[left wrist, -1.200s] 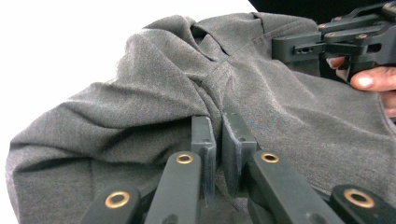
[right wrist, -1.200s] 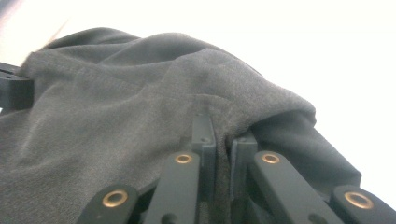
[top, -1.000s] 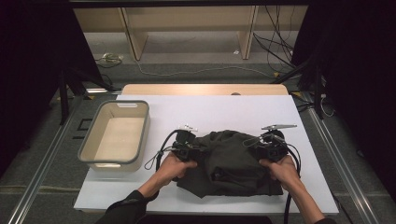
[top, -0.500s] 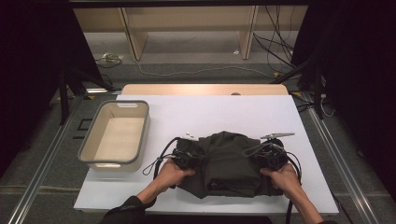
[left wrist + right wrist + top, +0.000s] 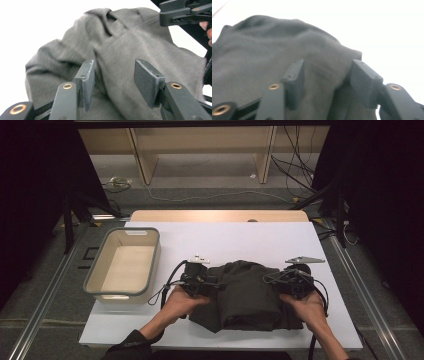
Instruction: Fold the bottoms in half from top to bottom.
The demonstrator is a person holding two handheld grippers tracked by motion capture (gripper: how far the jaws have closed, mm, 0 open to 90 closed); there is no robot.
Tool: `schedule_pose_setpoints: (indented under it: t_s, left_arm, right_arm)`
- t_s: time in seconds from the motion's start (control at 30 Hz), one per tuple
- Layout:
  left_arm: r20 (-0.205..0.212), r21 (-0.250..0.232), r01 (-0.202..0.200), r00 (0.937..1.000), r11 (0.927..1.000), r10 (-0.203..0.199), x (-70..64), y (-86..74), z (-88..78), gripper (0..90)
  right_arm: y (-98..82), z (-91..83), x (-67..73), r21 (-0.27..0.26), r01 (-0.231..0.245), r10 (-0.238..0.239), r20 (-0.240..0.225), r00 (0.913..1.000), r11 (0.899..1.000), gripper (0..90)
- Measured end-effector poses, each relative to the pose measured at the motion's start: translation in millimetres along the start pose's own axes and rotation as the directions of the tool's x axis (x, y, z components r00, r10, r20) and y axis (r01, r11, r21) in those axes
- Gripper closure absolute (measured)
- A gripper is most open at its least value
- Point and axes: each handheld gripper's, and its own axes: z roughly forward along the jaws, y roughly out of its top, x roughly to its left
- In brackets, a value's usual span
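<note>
left jaws: the left gripper (image 5: pixel 206 281) has just been opening its jaws. In the left gripper view they stand apart with the dark grey garment (image 5: pixel 130 62) showing in the gap, and the pads aren't pinching any cloth, so I'd call it let go.

right jaws: same deal for the right gripper (image 5: pixel 280 279). Its jaws have just been spreading too, and in the right gripper view the fabric (image 5: pixel 274 50) bulges up between and beyond them with no pinch that I can see. Released.

where the garment sits: lower middle of the high view, folded into a chunky bundle (image 5: pixel 245 295) flat on the white worktop (image 5: pixel 250 237), right between the two grippers.

the relation that matters: each pair of jaws faces inward at one side edge of the bundle, left one at the left edge, right one at the right edge. The fold's long axis looks to run from the near edge toward the far edge. Neither hand is clearly closer, pretty symmetrical.

container: the beige tub (image 5: pixel 150 265) sits at left of the frame, just beside the left gripper but not touching the garment.

what's in it: nothing that I can spot, bare floor inside.

my guess: if the bundle goes into the tub, the left hand has the shorter trip.
</note>
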Motion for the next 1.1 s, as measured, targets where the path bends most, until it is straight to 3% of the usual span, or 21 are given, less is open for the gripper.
schedule_pose_setpoints:
  t_s: [0.07,0.2,0.33,0.43,0.53,0.63,0.7,0.8,0.83,0.97,1.1]
  left_arm:
    - [-0.017,-0.012,-0.015,0.9997,0.9998,0.015,0.4,9.7,10.8,59.7]
    - [-0.013,-0.026,0.035,0.9993,0.9990,-0.036,11.5,19.7,28.9,72.5]
    - [-0.042,0.000,0.046,0.9981,0.9989,-0.046,21.7,23.5,45.9,81.7]
    - [-0.030,0.020,0.092,0.9954,0.9955,-0.091,30.9,20.1,49.7,86.8]
    - [-0.038,0.026,0.106,0.9938,0.9940,-0.105,32.4,20.0,49.8,87.2]
    - [-0.050,0.042,0.080,0.9957,0.9959,-0.078,33.2,17.5,53.3,87.5]
    - [-0.045,0.047,0.093,0.9948,0.9945,-0.091,37.5,14.4,55.7,87.7]
    - [-0.004,0.038,0.142,0.9898,0.9891,-0.142,45.0,11.3,56.5,87.7]
    - [-0.002,0.038,0.139,0.9903,0.9896,-0.139,45.2,11.3,55.8,87.7]
    - [-0.022,0.032,0.124,0.9922,0.9918,-0.123,38.5,14.4,50.9,85.0]
    - [-0.007,0.009,0.094,0.9955,0.9955,-0.094,25.9,19.4,34.1,81.4]
  right_arm:
    - [7.7,9.8,2.1,0.001,0.026,-0.026,-0.006,0.9996,1.000,60.7]
    - [8.9,28.6,-0.7,0.032,0.044,-0.045,0.015,0.9989,0.999,73.0]
    - [7.5,33.0,-3.6,0.044,0.042,-0.043,0.028,0.9987,0.998,78.9]
    - [2.9,38.7,-3.3,0.075,0.041,-0.044,0.043,0.9981,0.996,82.1]
    - [-1.7,46.1,-0.7,0.102,0.051,-0.056,0.052,0.9970,0.993,83.3]
    - [-4.6,51.0,3.0,0.117,0.065,-0.074,0.074,0.9945,0.991,84.8]
    - [-6.6,53.1,3.6,0.122,0.067,-0.076,0.076,0.9942,0.990,85.0]
    - [-8.3,54.9,4.2,0.126,0.071,-0.081,0.079,0.9935,0.990,85.0]
    - [-8.6,54.8,4.6,0.123,0.074,-0.085,0.082,0.9931,0.990,85.0]
    - [-7.8,52.5,4.4,0.117,0.065,-0.074,0.074,0.9945,0.991,83.5]
    - [-4.6,43.8,1.0,0.078,0.050,-0.053,0.033,0.9981,0.996,75.1]
